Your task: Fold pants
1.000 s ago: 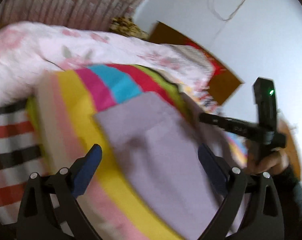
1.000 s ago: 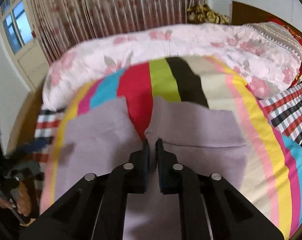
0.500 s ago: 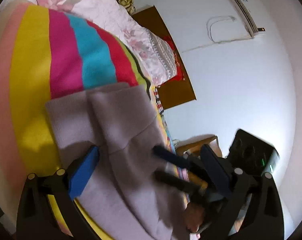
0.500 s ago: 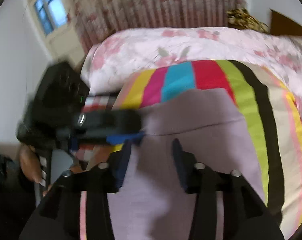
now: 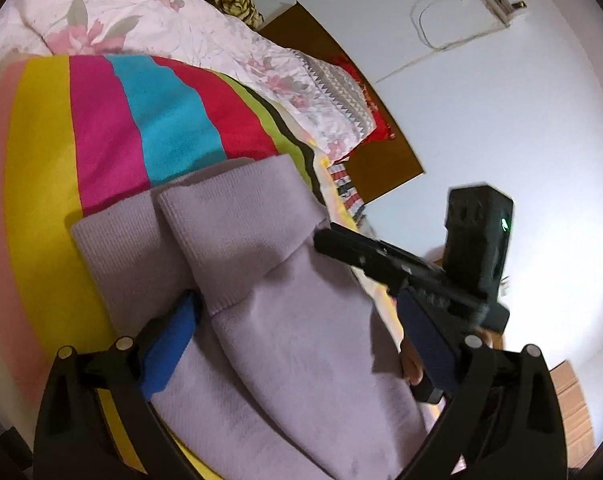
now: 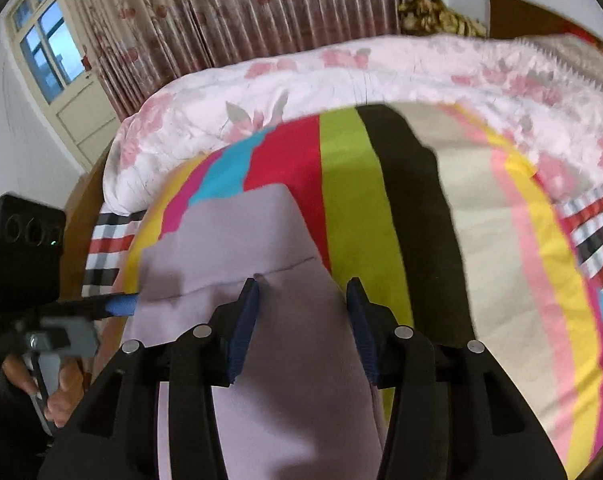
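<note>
From the left wrist we see the lilac pants (image 5: 285, 320) lying on the striped blanket (image 5: 101, 128), both cuffs showing, our left gripper (image 5: 297, 344) spread wide. From the right wrist, only one cuff shows; the right gripper (image 6: 301, 320), pinched together a second ago, has just been opening and stands released over the fabric.

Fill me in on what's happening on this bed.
A person with a gripper in each hand is folding lilac pants on a striped blanket. One leg lies over the other, cuffs roughly together. The right gripper has just been opening, nothing pinched, its fingers open above the fabric. The left gripper is open, straddling the legs.
</note>
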Motion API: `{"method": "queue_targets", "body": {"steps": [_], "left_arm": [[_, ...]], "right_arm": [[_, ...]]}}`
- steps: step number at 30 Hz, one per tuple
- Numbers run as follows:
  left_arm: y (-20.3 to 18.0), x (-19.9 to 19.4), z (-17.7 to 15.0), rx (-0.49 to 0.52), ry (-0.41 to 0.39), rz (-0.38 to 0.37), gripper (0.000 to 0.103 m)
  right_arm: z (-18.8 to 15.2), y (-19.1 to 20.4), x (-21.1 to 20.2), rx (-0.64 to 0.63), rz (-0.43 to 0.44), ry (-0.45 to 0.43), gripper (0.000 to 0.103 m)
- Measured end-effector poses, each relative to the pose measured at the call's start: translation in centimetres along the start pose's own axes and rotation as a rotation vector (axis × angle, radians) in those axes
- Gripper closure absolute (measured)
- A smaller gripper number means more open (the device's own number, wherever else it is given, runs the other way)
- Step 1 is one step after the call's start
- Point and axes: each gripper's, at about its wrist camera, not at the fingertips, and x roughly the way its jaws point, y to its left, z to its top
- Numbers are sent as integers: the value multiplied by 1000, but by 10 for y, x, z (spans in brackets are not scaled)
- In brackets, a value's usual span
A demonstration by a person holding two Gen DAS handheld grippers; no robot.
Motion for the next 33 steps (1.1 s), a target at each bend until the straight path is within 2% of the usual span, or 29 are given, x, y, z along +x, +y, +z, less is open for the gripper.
{"method": "queue_targets", "body": {"steps": [1, 2, 3, 4, 5, 6, 8, 12, 14, 19, 22, 26, 28, 30, 31, 33], "left_arm": [[-2, 1, -1, 20, 4, 29, 19], [-3, 0, -3, 32, 6, 51, 26], [-3, 1, -3, 45, 9, 90, 45], [1, 2, -3, 48, 11, 112, 71], [5, -1, -4, 49, 14, 132, 85], [9, -3, -3, 39, 11, 115, 90], [11, -6, -4, 33, -10, 87, 93], [-23, -21, -7, 164, -71, 117, 94], [-35, -22, -3, 206, -66, 179, 93], [-29, -17, 1, 215, -33, 209, 94], [-9, -19, 2, 126, -15, 150, 95], [-19, -53, -3, 95, -78, 37, 96], [-30, -81, -1, 44, -114, -112, 96], [-40, -104, 8, 62, -156, -172, 96], [-40, -107, 12, 63, -153, -175, 96], [-24, -96, 20, 35, -107, -108, 96]], "right_arm": [[0, -3, 1, 13, 22, -3, 58], [-1, -5, -1, 26, 47, -9, 64], [-2, -7, -3, 37, 47, -25, 78], [-5, -4, -8, 33, 40, -37, 83], [-5, 0, -12, 26, 39, -50, 89], [-7, 3, -16, 13, 29, -67, 92], [-9, 12, -27, -15, -13, -97, 93], [-2, 32, -51, -73, -74, -159, 94], [1, 37, -57, -81, -97, -164, 94], [0, 47, -54, -82, -123, -139, 94], [-1, 56, -53, -85, -136, -134, 94], [6, 71, -89, -64, -117, -180, 94], [14, 83, -113, -70, -96, -216, 94], [26, 97, -131, -79, -85, -244, 94], [31, 98, -129, -71, -89, -238, 94], [33, 93, -96, -61, -132, -150, 94]]}}
